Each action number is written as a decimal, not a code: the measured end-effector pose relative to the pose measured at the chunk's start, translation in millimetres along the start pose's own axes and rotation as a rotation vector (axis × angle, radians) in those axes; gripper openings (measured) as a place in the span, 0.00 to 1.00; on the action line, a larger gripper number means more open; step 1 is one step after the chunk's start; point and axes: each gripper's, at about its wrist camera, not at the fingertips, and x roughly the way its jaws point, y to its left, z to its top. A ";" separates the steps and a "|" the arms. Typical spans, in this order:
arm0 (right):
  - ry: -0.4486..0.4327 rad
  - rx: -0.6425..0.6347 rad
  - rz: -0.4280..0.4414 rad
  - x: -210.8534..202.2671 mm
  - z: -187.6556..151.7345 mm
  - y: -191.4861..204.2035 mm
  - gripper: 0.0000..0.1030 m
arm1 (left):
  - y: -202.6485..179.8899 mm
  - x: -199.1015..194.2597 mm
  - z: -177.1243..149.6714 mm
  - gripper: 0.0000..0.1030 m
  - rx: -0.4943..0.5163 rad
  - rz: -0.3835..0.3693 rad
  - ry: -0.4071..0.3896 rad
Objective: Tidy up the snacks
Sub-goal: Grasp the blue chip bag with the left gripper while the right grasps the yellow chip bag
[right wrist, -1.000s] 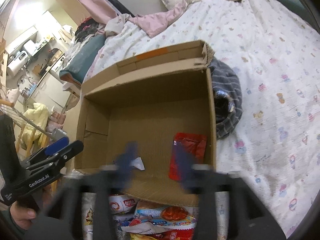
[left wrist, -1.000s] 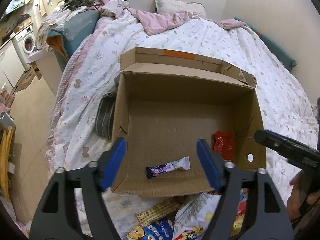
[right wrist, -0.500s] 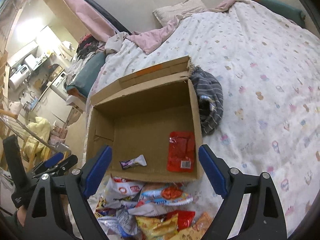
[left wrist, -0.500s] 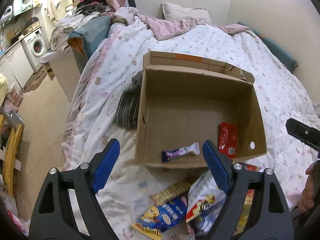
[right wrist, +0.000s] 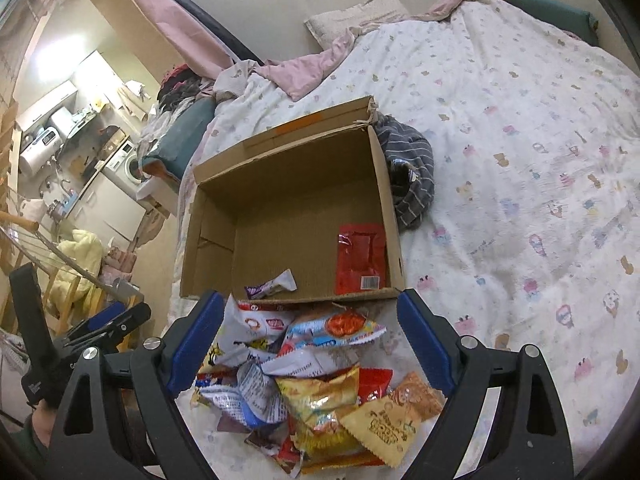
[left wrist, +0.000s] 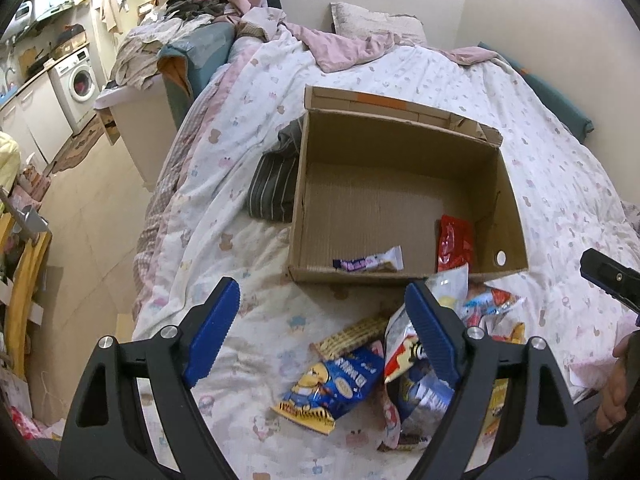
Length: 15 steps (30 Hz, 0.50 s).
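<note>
An open cardboard box [left wrist: 508, 184] [right wrist: 208, 216] lies on the bed. Inside it are a red packet [left wrist: 454, 242] [right wrist: 360, 258] and a small purple-and-white bar [left wrist: 370, 263] [right wrist: 272, 283]. In front of the box is a heap of snack bags [right wrist: 316, 380] [left wrist: 424, 364], among them a blue biscuit bag [left wrist: 332, 388] and a wafer pack [left wrist: 348, 336]. My left gripper [left wrist: 320, 308] hangs open above the bedding near the heap, holding nothing. My right gripper [right wrist: 308, 320] is open over the heap, empty.
A striped grey garment [left wrist: 276, 176] [right wrist: 412, 168] lies against the box's side. Patterned bedding [right wrist: 520, 160] spreads wide to the right. A pillow [left wrist: 376, 26] lies at the head of the bed. Floor and a washing machine [left wrist: 80, 80] are beyond the bed's left edge.
Both grippers have pulled back from the box toward the near edge of the bed, bringing the snack heap into view. Both stay open and empty.
</note>
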 end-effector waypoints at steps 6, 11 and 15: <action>0.008 -0.008 -0.014 -5.4 -11.3 -2.9 0.88 | 7.0 -2.2 -13.0 0.80 -0.024 0.002 0.022; 0.018 0.022 -0.025 -11.1 -20.5 -15.9 0.88 | 12.1 0.8 -22.7 0.80 -0.040 0.013 0.047; 0.054 0.045 -0.041 -10.7 -30.7 -27.6 0.88 | 18.8 4.2 -29.1 0.80 -0.064 0.025 0.070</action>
